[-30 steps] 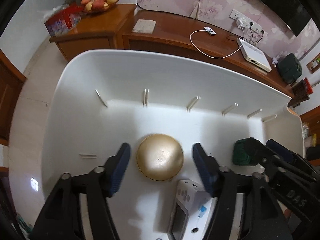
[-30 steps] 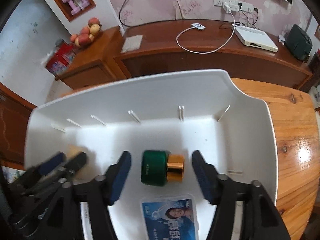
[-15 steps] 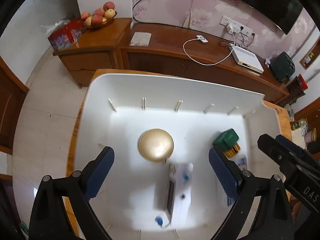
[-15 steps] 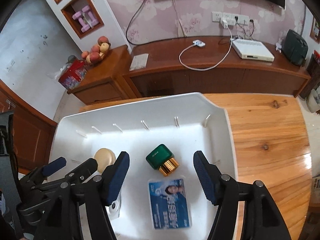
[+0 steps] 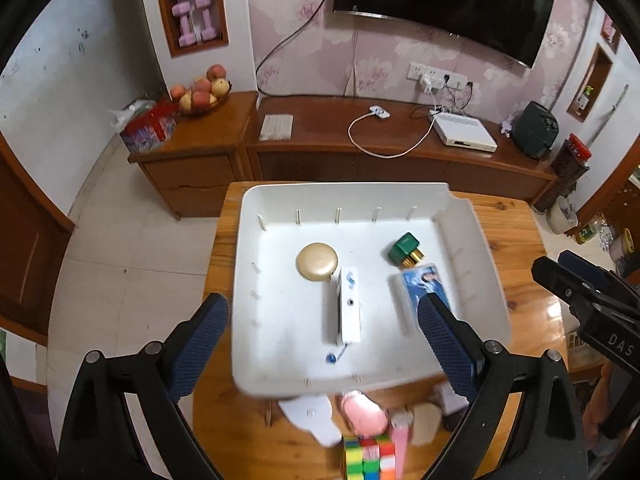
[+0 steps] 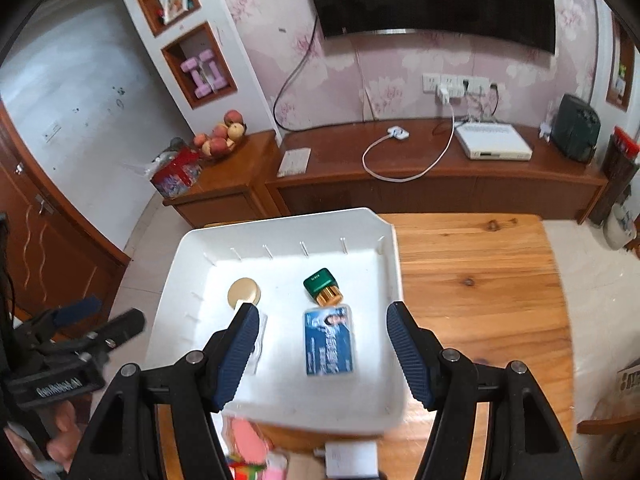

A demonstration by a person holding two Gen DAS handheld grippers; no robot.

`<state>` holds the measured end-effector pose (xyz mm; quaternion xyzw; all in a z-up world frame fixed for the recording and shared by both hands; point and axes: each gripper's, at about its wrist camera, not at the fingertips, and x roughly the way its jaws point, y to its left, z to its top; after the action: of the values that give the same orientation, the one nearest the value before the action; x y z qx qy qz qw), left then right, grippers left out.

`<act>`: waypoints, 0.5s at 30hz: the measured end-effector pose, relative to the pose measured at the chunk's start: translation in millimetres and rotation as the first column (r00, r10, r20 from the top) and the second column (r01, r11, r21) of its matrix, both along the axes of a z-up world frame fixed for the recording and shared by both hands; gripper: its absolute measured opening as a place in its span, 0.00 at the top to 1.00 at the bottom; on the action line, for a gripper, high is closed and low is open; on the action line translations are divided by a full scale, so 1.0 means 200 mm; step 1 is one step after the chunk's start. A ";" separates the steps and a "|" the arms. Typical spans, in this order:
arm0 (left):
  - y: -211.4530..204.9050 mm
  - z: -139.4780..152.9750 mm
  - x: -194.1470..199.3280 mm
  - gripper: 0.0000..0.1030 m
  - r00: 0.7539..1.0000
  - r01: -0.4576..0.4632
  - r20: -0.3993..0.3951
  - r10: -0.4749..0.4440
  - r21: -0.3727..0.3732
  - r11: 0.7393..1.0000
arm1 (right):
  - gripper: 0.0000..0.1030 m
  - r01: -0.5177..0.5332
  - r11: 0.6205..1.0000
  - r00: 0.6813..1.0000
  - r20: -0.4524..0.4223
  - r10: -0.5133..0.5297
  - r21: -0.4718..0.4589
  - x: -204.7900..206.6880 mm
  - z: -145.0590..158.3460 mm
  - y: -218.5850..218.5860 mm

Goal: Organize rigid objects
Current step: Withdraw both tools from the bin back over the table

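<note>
Organising rigid objects, with both tools raised above the wooden table (image 6: 480,280). The shallow white plastic tray (image 5: 472,248) sat toward the table's far left corner and held four items: a round gold lid (image 5: 317,261) near the tray's far left, a green bottle with a gold cap (image 5: 405,249) toward its far right wall, a blue printed card (image 6: 327,340) just nearside of that bottle, and a white oblong device (image 5: 348,304) at the centre, apparently touching the lid. Outside the tray, along the table's near edge, lay a multicoloured puzzle cube (image 5: 368,460), a pink oval object (image 5: 366,414) and other pieces too blurred to identify.

Probable hazards: these leftovers were crowded against the tray's near rim, so a descending finger could strike the rim or nudge a neighbour; the cube, close to the table's near edge, might be pushed off; blur suggested fast motion, which would spoil aim.

The left gripper (image 5: 324,344) was spread wide, its blue-padded fingers (image 5: 200,344) holding and touching nothing. The right gripper (image 6: 326,354) was likewise spread wide and empty, above the tray's near portion
</note>
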<state>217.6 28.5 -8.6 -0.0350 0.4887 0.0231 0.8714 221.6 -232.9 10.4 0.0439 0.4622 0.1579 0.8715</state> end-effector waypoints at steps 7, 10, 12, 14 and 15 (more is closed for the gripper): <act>-0.05 0.11 -0.25 0.07 0.999 0.012 0.041 -0.011 -0.032 0.999 | 0.35 -0.008 0.999 0.997 0.074 0.011 -0.043 -0.31 0.15 -0.13; -0.08 0.13 -0.34 0.07 0.999 0.015 0.043 -0.013 -0.044 0.999 | 0.34 -0.014 0.998 0.996 0.083 0.020 -0.066 -0.44 0.18 -0.17; -0.09 0.12 -0.39 0.07 0.999 0.017 0.041 -0.015 -0.055 0.998 | 0.34 -0.022 0.998 0.996 0.084 0.028 -0.067 -0.51 0.17 -0.20; -0.11 0.12 -0.46 0.07 0.999 0.025 0.042 -0.023 -0.066 0.998 | 0.34 -0.030 0.996 0.996 0.085 0.036 -0.078 -0.58 0.16 -0.23; -0.12 0.12 -0.49 0.07 0.999 0.031 0.042 -0.028 -0.070 0.997 | 0.34 -0.034 0.996 0.995 0.086 0.041 -0.086 -0.61 0.15 -0.23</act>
<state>119.4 5.4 15.0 -0.0590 0.4717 -0.0076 0.8798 99.4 -279.6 40.8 -0.0088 0.4304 0.1564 0.8889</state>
